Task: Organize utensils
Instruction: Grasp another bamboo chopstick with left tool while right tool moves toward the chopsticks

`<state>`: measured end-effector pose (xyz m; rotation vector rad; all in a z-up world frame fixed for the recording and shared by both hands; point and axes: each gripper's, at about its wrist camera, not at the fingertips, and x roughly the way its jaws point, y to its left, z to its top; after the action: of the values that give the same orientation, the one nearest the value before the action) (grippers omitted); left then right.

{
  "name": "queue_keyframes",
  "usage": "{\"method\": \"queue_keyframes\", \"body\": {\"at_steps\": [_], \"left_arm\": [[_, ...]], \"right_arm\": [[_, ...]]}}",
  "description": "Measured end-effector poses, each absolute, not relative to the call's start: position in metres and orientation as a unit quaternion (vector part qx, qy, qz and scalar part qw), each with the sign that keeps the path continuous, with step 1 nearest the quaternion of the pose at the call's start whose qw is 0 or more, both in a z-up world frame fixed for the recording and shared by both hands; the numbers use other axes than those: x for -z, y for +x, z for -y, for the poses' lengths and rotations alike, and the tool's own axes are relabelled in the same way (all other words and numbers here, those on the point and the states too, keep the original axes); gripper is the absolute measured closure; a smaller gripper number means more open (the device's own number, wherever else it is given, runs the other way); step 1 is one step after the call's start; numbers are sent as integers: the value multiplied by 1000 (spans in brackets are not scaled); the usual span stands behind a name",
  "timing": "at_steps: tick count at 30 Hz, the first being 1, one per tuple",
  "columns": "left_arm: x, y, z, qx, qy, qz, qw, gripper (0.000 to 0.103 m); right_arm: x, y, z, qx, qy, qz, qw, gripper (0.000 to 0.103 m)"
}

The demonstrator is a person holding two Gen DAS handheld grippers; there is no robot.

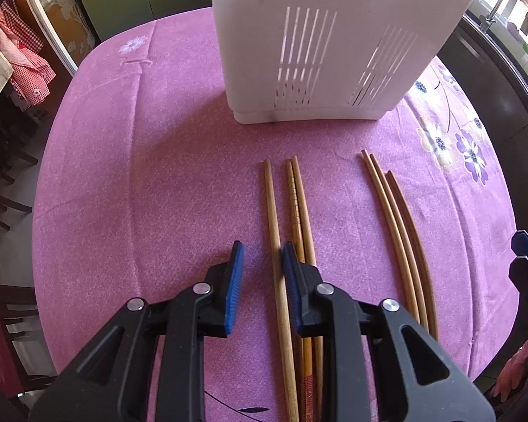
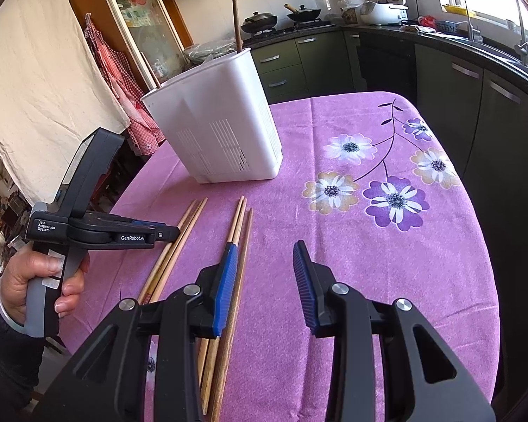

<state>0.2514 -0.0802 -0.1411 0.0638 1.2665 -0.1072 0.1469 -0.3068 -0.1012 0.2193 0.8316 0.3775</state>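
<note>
Chopsticks are lying on the desk (image 1: 130, 183) in two loose groups of three, all pointing toward a white slotted holder (image 1: 334, 52) that is standing upright just beyond their tips. The desk is wearing a pink cloth with purple flowers (image 2: 396, 202). The left group (image 1: 292, 232) is sitting under the left gripper (image 1: 262, 263), whose blue-padded jaws are spread narrowly, with the leftmost stick passing between them; whether the pads are touching it I cannot tell. The right group (image 1: 397, 232) is lying well apart from the first. In the right wrist view, the right gripper (image 2: 264, 256) is hovering with its jaws spread wide and holding nothing, its left pad over the right group (image 2: 237, 242). One dark stick (image 2: 236, 23) is standing in the holder (image 2: 214, 123).
</note>
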Motion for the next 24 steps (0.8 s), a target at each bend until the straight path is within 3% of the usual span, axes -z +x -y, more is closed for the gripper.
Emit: {"method": "queue_keyframes", "body": {"at_steps": [8,12,24], "left_arm": [[145,262,98,48,43,-589,806,81],[144,266,94,50,35,-592,804,96],[114,255,68,54,14,-568,821,97]], "right_arm": [[104,147,307,-183,109,-404,889,67],[105,147,309,-183,111,-406,888,67],[101,145,313,-183,116,-402,889,67]]}}
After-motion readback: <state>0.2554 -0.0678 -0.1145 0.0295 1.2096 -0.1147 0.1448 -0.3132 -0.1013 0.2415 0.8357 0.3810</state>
